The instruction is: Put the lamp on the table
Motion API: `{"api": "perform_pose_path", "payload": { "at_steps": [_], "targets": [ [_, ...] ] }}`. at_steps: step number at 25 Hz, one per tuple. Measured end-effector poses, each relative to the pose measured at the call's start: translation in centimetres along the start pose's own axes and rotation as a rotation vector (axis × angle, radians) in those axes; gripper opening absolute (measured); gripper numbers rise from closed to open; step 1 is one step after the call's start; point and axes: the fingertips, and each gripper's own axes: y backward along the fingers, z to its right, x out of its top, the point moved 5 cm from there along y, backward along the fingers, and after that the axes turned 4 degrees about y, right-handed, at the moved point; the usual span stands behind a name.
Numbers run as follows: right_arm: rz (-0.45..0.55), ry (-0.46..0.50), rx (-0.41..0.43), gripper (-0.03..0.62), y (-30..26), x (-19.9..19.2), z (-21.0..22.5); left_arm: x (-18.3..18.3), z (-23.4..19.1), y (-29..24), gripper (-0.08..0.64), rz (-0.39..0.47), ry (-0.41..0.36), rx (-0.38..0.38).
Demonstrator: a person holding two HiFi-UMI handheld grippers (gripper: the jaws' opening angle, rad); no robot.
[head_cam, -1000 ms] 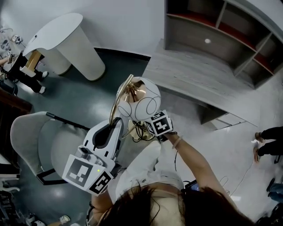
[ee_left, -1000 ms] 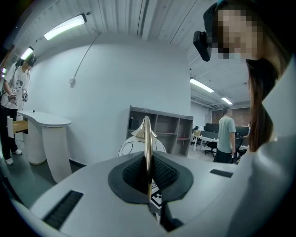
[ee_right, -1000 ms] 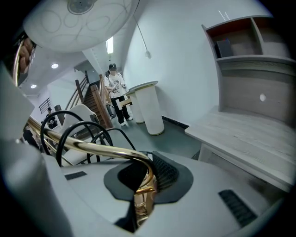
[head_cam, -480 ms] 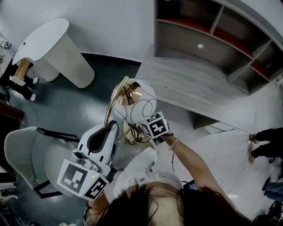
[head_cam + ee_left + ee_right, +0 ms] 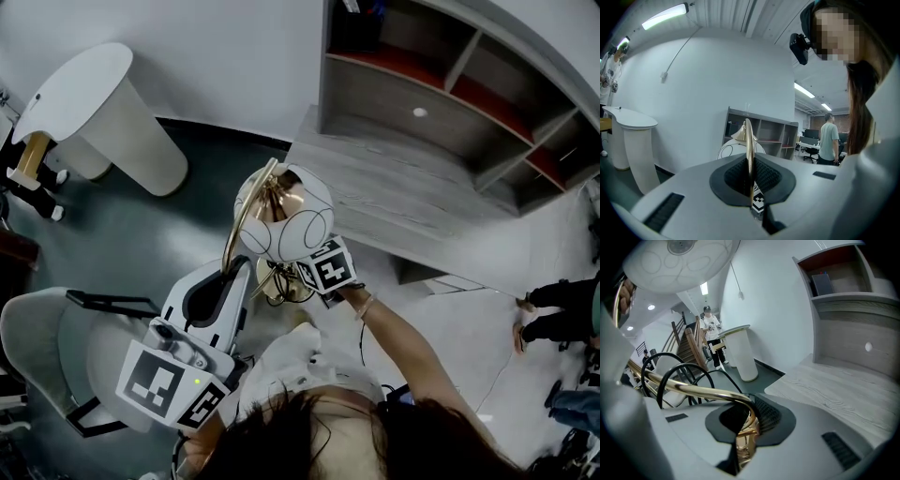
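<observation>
A: What sort of room is it?
B: White walls and a dark teal floor [image 5: 187,216]. A long grey wood-grain table [image 5: 403,187] crosses the upper right of the head view, with a grey shelf unit with red-lined compartments [image 5: 450,75] behind it. A white pedestal stand [image 5: 103,103] is at upper left and a pale grey chair [image 5: 37,328] at lower left.
A: And the lamp?
B: The brass-stemmed lamp with a white globe shade [image 5: 286,220] is at the centre of the frame, held up clear of the table, with its shade by the table's near edge.
A: The tongs?
B: The left tongs [image 5: 751,183] are clamped on the thin curved brass stem [image 5: 748,145], which rises between the pads. The right tongs [image 5: 743,427] are closed on the brass fitting low on the lamp, beside loops of black cord [image 5: 668,354].
</observation>
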Motion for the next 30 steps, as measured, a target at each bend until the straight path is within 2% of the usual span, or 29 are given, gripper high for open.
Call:
{"api": "perform_pose_path", "payload": {
  "at_steps": [17, 30],
  "targets": [
    [0.017, 0.026, -0.048, 0.04, 0.7, 1.2, 2.0, 0.5, 0.4, -0.3, 0.009, 0.039, -0.022, -0.042],
    [-0.001, 0.079, -0.001, 0.04, 1.1, 3.1, 5.7, 1.6, 1.5, -3.9, 0.009, 0.057, 0.003, 0.036]
  ]
}}
